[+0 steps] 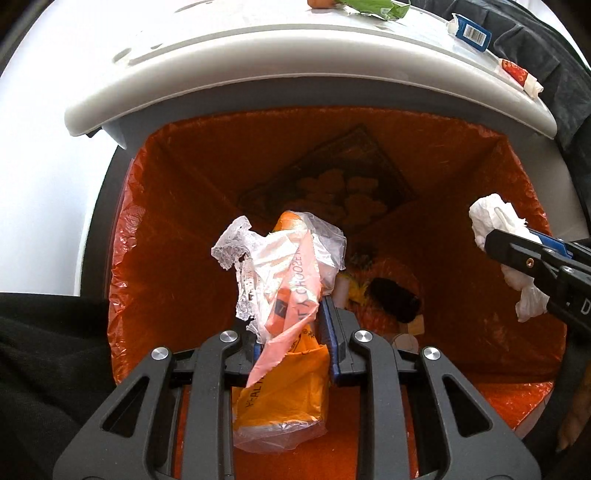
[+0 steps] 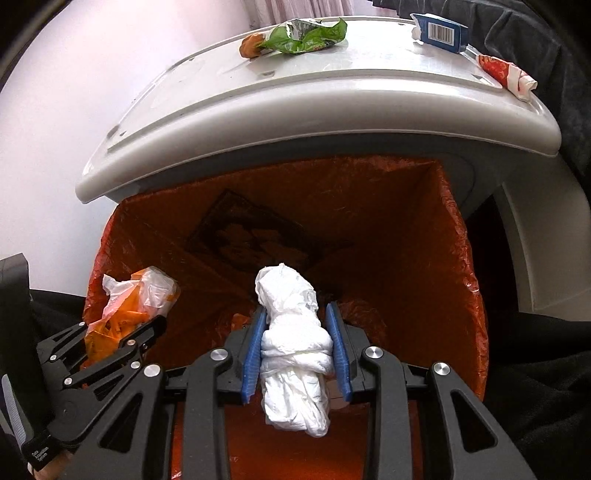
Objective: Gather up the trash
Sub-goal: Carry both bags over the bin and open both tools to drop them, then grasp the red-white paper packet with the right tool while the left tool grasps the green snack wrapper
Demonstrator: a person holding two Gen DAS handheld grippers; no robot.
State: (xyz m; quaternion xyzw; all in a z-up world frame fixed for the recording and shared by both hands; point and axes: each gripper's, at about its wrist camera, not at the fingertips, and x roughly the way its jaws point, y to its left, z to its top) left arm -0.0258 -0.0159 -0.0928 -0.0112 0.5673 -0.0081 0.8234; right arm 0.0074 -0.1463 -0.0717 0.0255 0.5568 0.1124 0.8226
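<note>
Orange wrapper, white bag clamped over orange-lined bin.

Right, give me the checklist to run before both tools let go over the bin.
1. Left tool shut on the crumpled orange and clear plastic wrapper: ok.
2. Right tool shut on the knotted white plastic bag: ok.
3. Both loads over the orange-lined bin opening: ok.
4. Bin has room for more: ok.
5. White tabletop cleared: not ok; green wrapper, blue barcoded carton and red and white wrapper remain.
</note>
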